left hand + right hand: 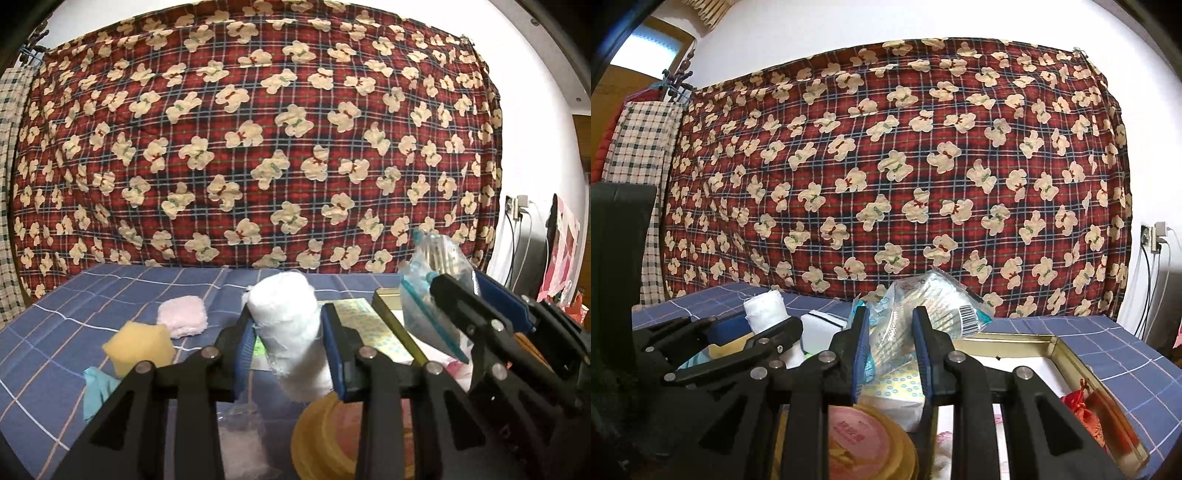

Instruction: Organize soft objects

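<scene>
The gauze roll (286, 325) looks like loose white woven cloth, fuzzy and frayed at its edges. The packet (923, 314) is clear, glossy, crinkled plastic film. The left gripper (286, 354) and right gripper (890, 354) are matt black plastic with blue pads and shiny metal pins. The sponge (138, 347) is yellow, porous and matt; the pink pad (181, 317) is fluffy cloth. The tin (1067, 350) has smooth, gold-toned metal walls. The bed sheet (92, 295) and the bear-print quilt (258, 147) are matt woven cloth.
</scene>
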`<state>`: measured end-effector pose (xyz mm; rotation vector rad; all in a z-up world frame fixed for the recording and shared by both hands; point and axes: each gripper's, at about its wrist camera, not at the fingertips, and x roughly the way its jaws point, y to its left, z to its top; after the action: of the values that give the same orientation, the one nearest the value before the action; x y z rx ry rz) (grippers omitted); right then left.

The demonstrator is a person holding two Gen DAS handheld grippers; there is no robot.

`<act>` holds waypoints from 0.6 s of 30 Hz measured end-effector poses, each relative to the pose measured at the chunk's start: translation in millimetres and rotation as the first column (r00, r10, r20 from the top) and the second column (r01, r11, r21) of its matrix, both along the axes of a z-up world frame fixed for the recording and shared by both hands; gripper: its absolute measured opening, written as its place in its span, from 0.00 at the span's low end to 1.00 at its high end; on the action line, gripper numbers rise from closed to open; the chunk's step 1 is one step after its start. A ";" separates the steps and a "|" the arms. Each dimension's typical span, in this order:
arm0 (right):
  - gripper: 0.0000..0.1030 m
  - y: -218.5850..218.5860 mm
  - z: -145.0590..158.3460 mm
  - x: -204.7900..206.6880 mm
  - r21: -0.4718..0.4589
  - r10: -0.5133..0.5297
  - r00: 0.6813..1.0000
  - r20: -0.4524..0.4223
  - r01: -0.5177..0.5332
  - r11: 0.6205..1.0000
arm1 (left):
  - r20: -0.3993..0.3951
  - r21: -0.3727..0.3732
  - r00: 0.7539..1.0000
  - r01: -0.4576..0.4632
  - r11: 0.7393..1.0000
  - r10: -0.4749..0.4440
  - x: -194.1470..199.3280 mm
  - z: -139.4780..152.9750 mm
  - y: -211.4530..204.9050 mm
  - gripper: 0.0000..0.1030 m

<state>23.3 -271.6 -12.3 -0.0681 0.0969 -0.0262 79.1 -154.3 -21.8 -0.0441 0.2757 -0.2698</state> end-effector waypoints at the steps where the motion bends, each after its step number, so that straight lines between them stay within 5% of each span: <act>1: 0.26 -0.8 -0.1 -1.3 0.002 -0.001 1.000 0.004 0.001 1.000 | 0.002 0.000 1.000 0.005 1.000 -0.005 0.0 0.2 -1.8 0.33; 18: 0.26 -16.5 2.7 -12.3 0.009 -0.032 0.998 0.048 0.031 0.999 | -0.018 -0.011 0.998 0.065 0.998 -0.065 1.6 0.4 -19.6 0.33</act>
<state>11.0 -288.1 -9.6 -0.0573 0.0500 -0.0590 80.7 -173.9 -21.3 -0.0477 0.2940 -0.3359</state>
